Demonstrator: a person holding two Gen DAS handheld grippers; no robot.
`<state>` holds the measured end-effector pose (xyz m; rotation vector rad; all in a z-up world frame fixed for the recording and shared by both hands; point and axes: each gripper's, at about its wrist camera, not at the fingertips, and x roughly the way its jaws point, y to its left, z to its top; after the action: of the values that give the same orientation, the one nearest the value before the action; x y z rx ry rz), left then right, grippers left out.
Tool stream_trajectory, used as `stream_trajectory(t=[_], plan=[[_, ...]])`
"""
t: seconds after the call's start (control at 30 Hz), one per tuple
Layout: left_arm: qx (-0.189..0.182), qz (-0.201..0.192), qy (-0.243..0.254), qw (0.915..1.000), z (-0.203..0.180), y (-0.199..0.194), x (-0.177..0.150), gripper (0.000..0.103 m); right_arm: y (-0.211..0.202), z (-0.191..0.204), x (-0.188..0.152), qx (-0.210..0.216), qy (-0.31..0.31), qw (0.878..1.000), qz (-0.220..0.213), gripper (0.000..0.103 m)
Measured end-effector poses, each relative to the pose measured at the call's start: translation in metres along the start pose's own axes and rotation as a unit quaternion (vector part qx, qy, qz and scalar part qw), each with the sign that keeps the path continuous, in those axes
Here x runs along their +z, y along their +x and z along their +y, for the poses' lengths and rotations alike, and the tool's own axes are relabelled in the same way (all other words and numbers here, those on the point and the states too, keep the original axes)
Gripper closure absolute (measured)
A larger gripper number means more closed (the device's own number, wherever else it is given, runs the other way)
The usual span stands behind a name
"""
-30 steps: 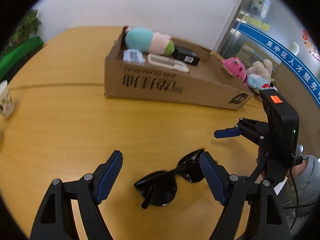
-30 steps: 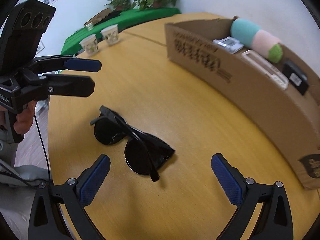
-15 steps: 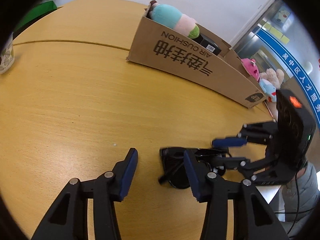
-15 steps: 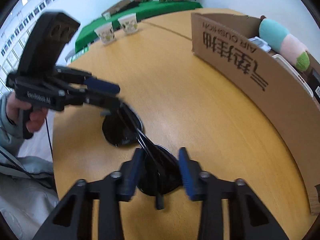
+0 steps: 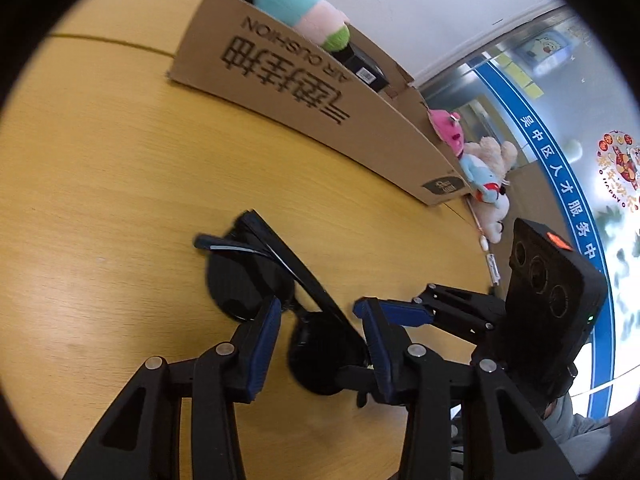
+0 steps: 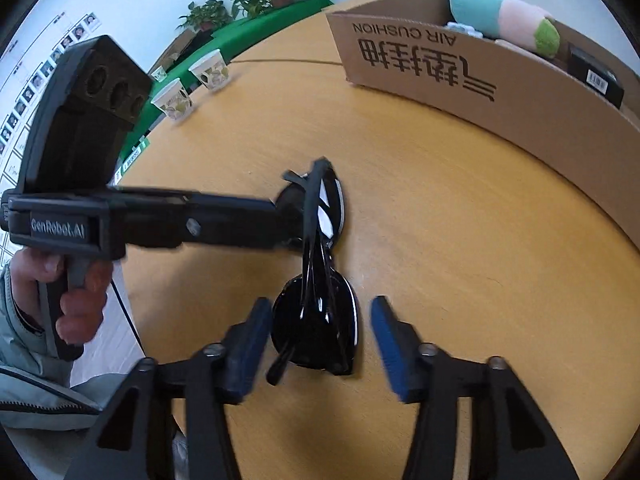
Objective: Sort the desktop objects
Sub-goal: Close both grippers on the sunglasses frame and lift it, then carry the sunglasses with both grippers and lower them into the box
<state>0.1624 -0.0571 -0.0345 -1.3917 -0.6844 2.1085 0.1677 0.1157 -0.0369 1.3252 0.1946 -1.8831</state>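
Note:
Black sunglasses (image 5: 264,280) lie folded on the wooden table (image 5: 100,200), also in the right wrist view (image 6: 320,312). My left gripper (image 5: 320,332) straddles the near lens, its blue pads a little apart from the frame. My right gripper (image 6: 316,332) is open around the other lens, its pads not touching. In the right wrist view the left gripper's fingers (image 6: 240,216) reach in from the left to the far lens. A cardboard box (image 5: 320,92) holds a pastel plush (image 5: 300,8) and a black box (image 5: 364,68).
Stuffed toys (image 5: 480,168) lie past the box's right end. Two paper cups (image 6: 192,88) stand at the table's far edge in the right wrist view, with a green bench and plants behind. The person's hand (image 6: 76,292) holds the left gripper.
Both grippers have closed in on the sunglasses from opposite ends. The right gripper narrowed, then widened again around its lens. The sunglasses now stand more on edge.

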Motion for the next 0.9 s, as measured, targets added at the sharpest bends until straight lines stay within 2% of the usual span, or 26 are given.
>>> stream_trajectory(t=[0.07,0.1,0.13,0.17,0.2,0.33,0.43,0.6,0.77,0.9], plan=[[-0.015,0.005,-0.010,0.9998,0.001,0.006,0.001,0.073,-0.002,-0.002,0.003,0.005,0.000,1.000,-0.006,0.048],[-0.023,0.006,-0.015,0.9996,0.001,0.010,0.002,0.077,-0.001,-0.002,0.004,0.004,-0.001,1.000,-0.006,0.052],[-0.026,0.005,-0.017,0.9995,0.002,0.012,0.003,0.079,0.003,0.000,0.007,0.003,-0.002,1.000,-0.003,0.059],[-0.023,0.006,-0.018,0.9996,0.002,0.014,0.004,0.085,0.006,0.000,0.008,0.008,-0.001,1.000,0.002,0.076],[-0.018,0.006,-0.019,0.9996,0.002,0.016,0.006,0.089,0.010,-0.001,0.006,0.006,-0.001,1.000,0.007,0.085],[-0.013,0.006,-0.013,0.9998,-0.001,0.015,0.006,0.090,0.008,-0.001,0.000,0.003,0.006,1.000,0.000,0.086],[-0.008,0.002,0.003,1.0000,-0.009,0.012,0.006,0.091,0.001,-0.008,-0.003,0.017,0.024,0.999,-0.013,0.088],[-0.010,-0.017,0.033,0.9993,-0.036,0.003,0.017,0.096,-0.027,-0.012,-0.005,0.025,0.033,0.998,-0.057,0.092],[-0.006,-0.045,0.105,0.9934,-0.084,-0.014,0.047,0.096,-0.074,-0.012,0.003,0.010,0.018,0.993,-0.116,0.093],[-0.011,-0.064,0.170,0.9833,-0.131,-0.018,0.083,0.096,-0.110,-0.020,0.032,-0.011,0.017,0.985,-0.171,0.093]])
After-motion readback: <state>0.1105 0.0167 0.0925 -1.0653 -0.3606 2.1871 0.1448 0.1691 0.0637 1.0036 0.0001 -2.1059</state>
